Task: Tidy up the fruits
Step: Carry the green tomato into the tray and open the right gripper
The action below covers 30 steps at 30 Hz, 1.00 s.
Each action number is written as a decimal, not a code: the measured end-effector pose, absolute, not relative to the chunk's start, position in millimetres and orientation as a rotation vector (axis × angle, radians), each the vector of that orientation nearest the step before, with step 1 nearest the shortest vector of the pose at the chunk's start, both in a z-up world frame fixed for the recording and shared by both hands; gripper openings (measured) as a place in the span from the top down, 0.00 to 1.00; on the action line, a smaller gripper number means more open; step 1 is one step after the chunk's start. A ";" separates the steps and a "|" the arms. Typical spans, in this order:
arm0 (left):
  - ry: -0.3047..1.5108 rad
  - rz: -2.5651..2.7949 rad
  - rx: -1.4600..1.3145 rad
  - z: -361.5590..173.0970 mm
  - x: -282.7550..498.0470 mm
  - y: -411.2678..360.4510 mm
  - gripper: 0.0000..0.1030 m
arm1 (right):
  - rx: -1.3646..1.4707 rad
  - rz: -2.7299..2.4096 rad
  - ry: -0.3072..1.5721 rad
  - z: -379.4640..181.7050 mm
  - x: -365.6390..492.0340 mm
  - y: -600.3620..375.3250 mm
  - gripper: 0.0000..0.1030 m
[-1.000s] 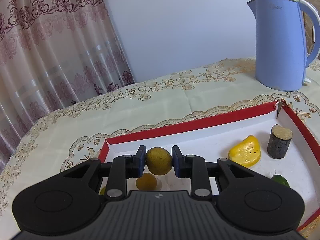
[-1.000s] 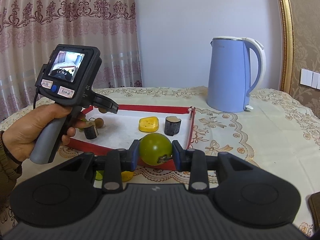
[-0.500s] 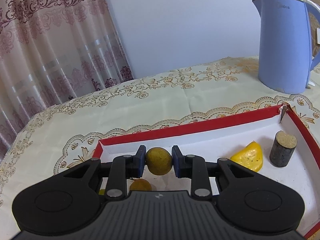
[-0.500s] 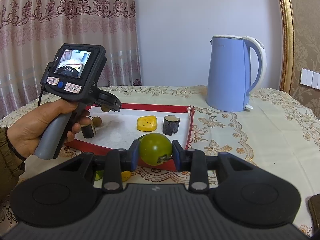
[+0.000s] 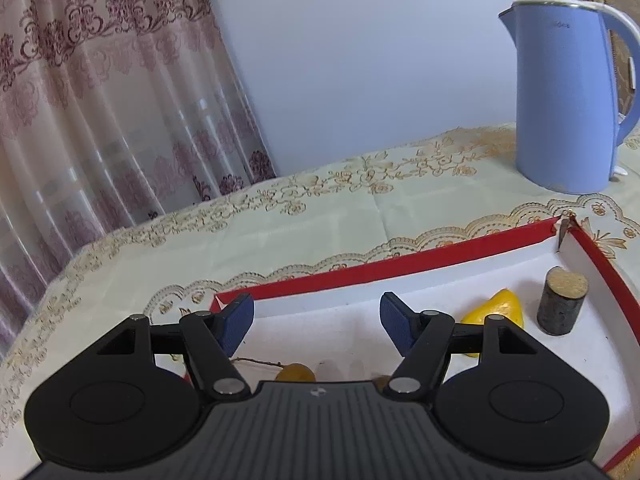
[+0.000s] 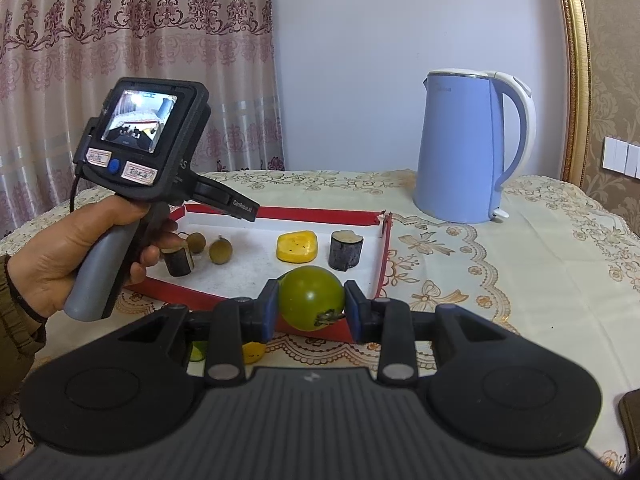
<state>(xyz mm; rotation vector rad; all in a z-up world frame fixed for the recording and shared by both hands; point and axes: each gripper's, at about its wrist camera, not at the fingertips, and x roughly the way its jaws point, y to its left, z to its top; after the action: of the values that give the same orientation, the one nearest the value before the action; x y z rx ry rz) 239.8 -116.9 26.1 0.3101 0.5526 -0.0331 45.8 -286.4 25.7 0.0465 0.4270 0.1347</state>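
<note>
Left wrist view: the left tool (image 5: 317,320) has just spread its jaws, and nothing sits between the blue pads now. The small round brown fruit it was pinching a second ago is out of the grip; two such brown fruits (image 6: 219,251) lie on the white floor of the red-rimmed tray (image 5: 400,268), just beyond the tool's nose, one of them with a thin stem. In the same tray, over to the right, sit a yellow wedge-shaped piece (image 5: 496,308) and a dark stubby cylinder (image 5: 562,306), near each other but apart. A blue kettle (image 5: 568,96) stands on the tabletop (image 5: 280,232) behind the tray.

From the right wrist view, a hand (image 6: 60,252) holds the left tool over the tray's left end. The right tool (image 6: 311,308) is pinching a green round fruit (image 6: 311,298) at the tray's near rim, exactly as before.
</note>
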 end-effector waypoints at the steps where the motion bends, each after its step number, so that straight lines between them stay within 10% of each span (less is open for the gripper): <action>1: 0.548 -0.035 0.308 28.2 237.2 -115.9 0.33 | 0.047 0.135 0.427 25.6 45.7 -285.9 0.69; 30: 0.577 -0.031 0.180 44.9 157.2 -57.1 0.29 | -0.026 0.182 0.428 43.2 85.4 -254.7 0.69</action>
<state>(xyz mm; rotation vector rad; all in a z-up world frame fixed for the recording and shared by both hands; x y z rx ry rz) 157.2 -57.1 44.9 0.1803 0.5768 -0.0310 85.4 -254.7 43.2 -0.0264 0.4284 0.1818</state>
